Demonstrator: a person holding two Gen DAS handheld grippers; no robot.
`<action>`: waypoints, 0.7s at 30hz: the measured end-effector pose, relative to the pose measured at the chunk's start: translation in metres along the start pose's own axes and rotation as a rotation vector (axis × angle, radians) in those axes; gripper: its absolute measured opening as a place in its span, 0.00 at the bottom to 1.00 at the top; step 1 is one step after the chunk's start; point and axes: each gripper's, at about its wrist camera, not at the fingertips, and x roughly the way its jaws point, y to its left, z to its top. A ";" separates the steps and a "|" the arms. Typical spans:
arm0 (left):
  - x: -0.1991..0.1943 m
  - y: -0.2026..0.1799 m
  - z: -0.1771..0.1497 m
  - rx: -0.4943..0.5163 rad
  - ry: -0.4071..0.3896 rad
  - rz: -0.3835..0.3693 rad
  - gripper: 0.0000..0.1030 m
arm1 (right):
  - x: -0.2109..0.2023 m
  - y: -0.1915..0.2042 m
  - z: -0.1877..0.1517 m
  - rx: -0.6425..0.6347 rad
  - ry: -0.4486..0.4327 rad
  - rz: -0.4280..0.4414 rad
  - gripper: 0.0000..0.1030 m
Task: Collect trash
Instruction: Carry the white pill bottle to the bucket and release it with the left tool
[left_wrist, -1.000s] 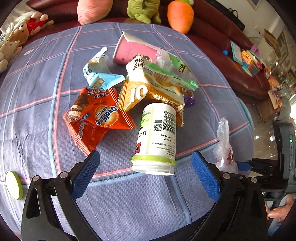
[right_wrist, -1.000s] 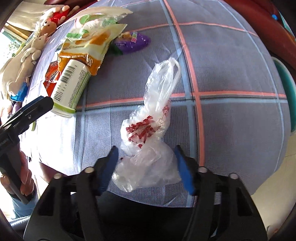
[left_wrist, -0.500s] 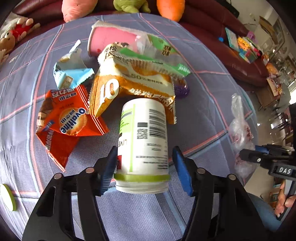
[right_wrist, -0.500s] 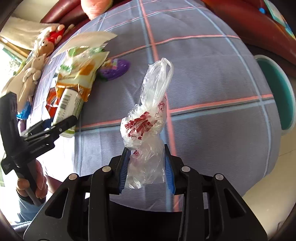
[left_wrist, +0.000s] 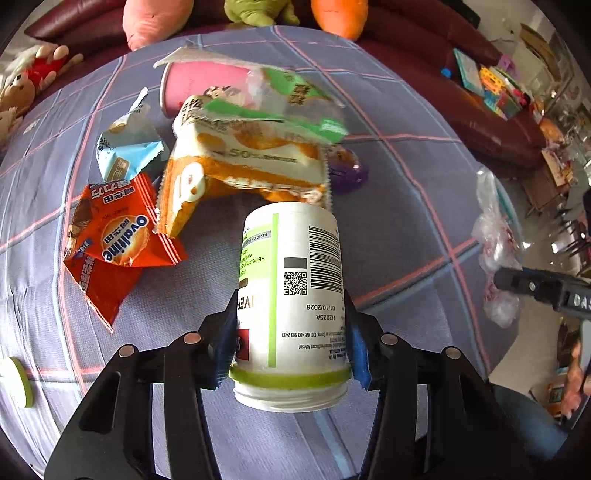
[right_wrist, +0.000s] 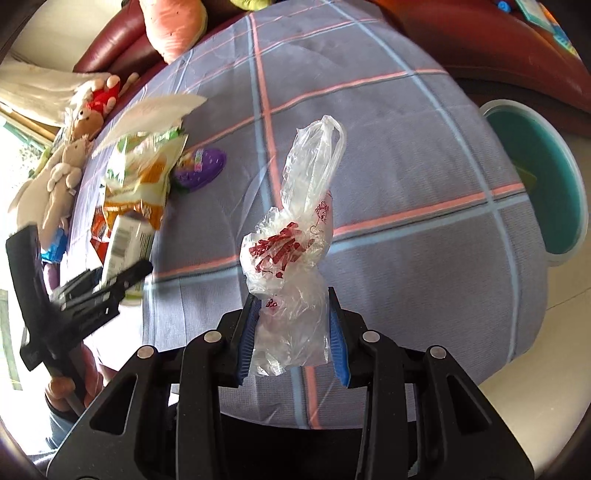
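Note:
A white bottle (left_wrist: 291, 288) with a green band lies on the checked cloth between my left gripper's (left_wrist: 291, 347) blue pads, which are closing and touch its sides. The same bottle (right_wrist: 125, 240) and left gripper (right_wrist: 110, 284) show at the left of the right wrist view. My right gripper (right_wrist: 291, 332) is shut on a clear plastic bag (right_wrist: 291, 243) with red print, which stands up above the cloth. That bag (left_wrist: 498, 254) appears at the right edge of the left wrist view. More trash lies beyond the bottle: an orange Ovaltine wrapper (left_wrist: 114, 240), an orange-white snack bag (left_wrist: 236, 166), a pink cup (left_wrist: 207, 85).
A blue wrapper (left_wrist: 125, 155), a purple egg-shaped pack (left_wrist: 347, 170) and a green lid (left_wrist: 16, 376) also lie on the cloth. A teal bin (right_wrist: 543, 184) stands off the table's right edge. Plush toys (right_wrist: 70, 158) and a dark red sofa (left_wrist: 461, 96) ring the table.
My left gripper moved forward around the bottle and its jaws came in from wide open onto its sides. My right gripper closed on the plastic bag and lifted it toward the bin side.

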 end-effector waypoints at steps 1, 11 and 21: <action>-0.003 -0.004 -0.001 0.007 -0.003 -0.002 0.50 | -0.002 -0.002 0.001 0.004 -0.005 0.002 0.32; -0.021 -0.066 0.023 0.114 -0.032 -0.060 0.50 | -0.042 -0.052 0.018 0.098 -0.120 0.038 0.32; -0.004 -0.183 0.079 0.304 -0.046 -0.123 0.50 | -0.113 -0.154 0.030 0.268 -0.306 0.000 0.32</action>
